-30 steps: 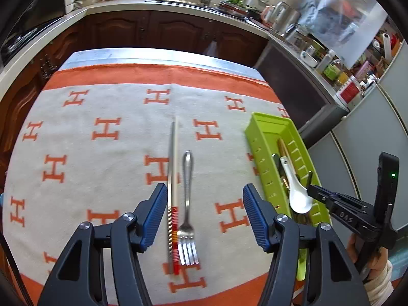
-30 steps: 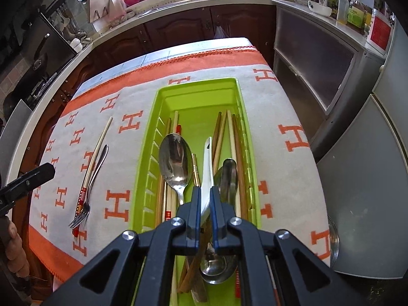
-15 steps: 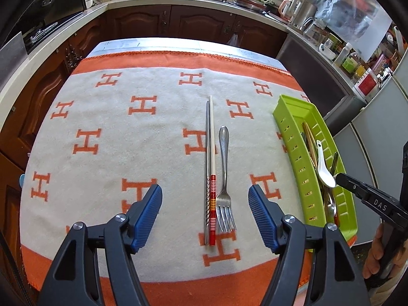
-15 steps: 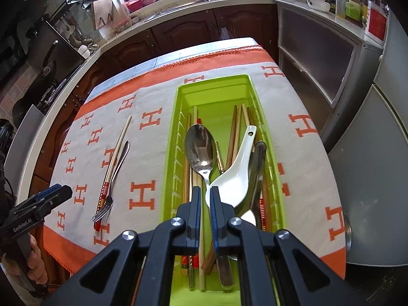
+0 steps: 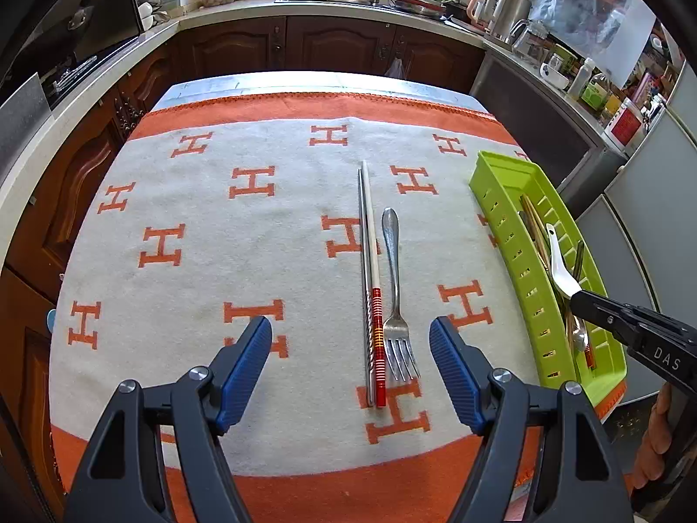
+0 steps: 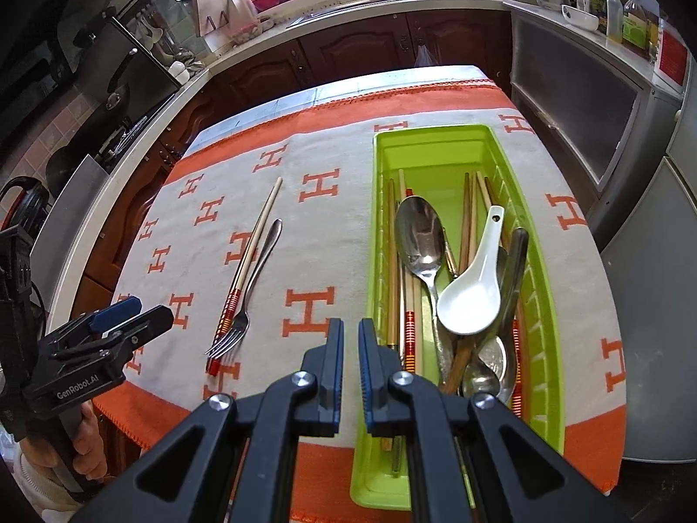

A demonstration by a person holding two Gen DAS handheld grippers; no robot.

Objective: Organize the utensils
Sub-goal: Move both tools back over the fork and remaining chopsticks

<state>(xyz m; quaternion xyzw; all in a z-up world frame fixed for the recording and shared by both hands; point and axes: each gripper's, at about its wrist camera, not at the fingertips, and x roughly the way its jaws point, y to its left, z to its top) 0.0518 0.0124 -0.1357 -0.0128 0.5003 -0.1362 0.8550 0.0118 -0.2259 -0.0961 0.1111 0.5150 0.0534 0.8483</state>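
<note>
A metal fork (image 5: 395,300) and a pair of chopsticks (image 5: 369,270) with red-striped ends lie side by side on the orange-and-white cloth; both also show in the right wrist view, fork (image 6: 252,287) and chopsticks (image 6: 248,261). My left gripper (image 5: 350,361) is open and empty, above the near ends of both. A green tray (image 6: 540,305) holds a white ceramic spoon (image 6: 475,292), a steel spoon (image 6: 420,231) and several chopsticks. My right gripper (image 6: 350,348) is shut and empty over the tray's near left rim.
The cloth-covered table (image 5: 261,100) ends just behind the tray (image 5: 492,174). Dark cabinets and a counter with a sink, kettle and bottles ring the table. A grey appliance (image 6: 644,261) stands to the right.
Both grippers have pulled back and up from the table. The right gripper has moved left off the white spoon, which now lies in the tray. The left jaws stay open.
</note>
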